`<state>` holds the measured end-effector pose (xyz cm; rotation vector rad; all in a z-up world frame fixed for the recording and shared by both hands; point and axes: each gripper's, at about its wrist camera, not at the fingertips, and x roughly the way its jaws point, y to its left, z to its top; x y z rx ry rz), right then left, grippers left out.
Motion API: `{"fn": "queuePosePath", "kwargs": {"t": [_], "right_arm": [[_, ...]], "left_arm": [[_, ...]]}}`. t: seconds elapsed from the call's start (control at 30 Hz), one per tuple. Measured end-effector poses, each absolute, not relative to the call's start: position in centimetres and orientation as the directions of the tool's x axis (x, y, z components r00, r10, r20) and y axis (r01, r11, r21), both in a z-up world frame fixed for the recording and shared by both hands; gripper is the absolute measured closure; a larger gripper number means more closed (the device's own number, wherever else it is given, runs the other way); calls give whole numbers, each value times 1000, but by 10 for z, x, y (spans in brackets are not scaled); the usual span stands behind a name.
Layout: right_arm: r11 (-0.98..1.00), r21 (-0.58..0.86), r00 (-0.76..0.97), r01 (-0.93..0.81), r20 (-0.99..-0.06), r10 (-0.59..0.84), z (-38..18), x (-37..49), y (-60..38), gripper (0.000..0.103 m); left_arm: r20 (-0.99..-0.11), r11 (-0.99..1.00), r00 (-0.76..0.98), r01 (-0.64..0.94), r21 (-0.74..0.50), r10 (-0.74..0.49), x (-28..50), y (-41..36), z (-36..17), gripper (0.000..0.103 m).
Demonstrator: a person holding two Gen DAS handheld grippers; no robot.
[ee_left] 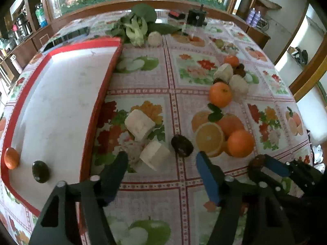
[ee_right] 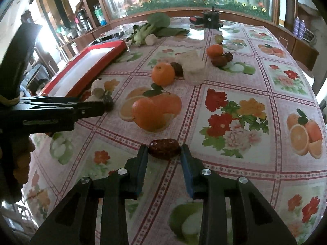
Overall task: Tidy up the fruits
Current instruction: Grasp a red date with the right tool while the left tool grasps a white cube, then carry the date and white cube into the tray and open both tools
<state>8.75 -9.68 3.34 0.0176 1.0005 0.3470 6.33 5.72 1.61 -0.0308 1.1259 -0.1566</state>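
Note:
My right gripper (ee_right: 163, 151) is shut on a dark red-brown fruit (ee_right: 164, 148) just above the flowered tablecloth; the left wrist view shows the same gripper (ee_left: 265, 163) at lower right. My left gripper (ee_left: 161, 159) is open, low over the cloth beside the red tray (ee_left: 98, 110). Just past its fingertips lie a white chunk (ee_left: 155, 155) and a dark fruit (ee_left: 181, 145), neither pressed. In the tray's near corner lie a small orange (ee_left: 11, 158) and a dark fruit (ee_left: 40, 171). Two oranges (ee_left: 240, 143) (ee_left: 220, 94) rest on the cloth to the right.
More white chunks (ee_left: 140, 124) (ee_left: 239, 84), a small orange (ee_left: 231, 60) and dark fruits (ee_right: 221, 59) lie mid-table. Leafy greens (ee_left: 137, 26), a pale round vegetable (ee_left: 154, 38) and a black device (ee_left: 196, 17) sit at the far end. Wooden shelves surround the table.

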Motion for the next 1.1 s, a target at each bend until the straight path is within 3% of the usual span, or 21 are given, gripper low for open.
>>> {"fn": "queuePosePath", "kwargs": {"t": [0.23, 1.1], "right_arm": [[945, 176, 491, -276, -819, 296, 33, 87, -98, 71], [959, 143, 502, -244, -828, 251, 45, 63, -92, 71]], "left_arm": [[-884, 986, 442, 135, -101, -151, 63, 61, 13, 69], [-861, 958, 429, 207, -200, -272, -14, 43, 16, 69]]}}
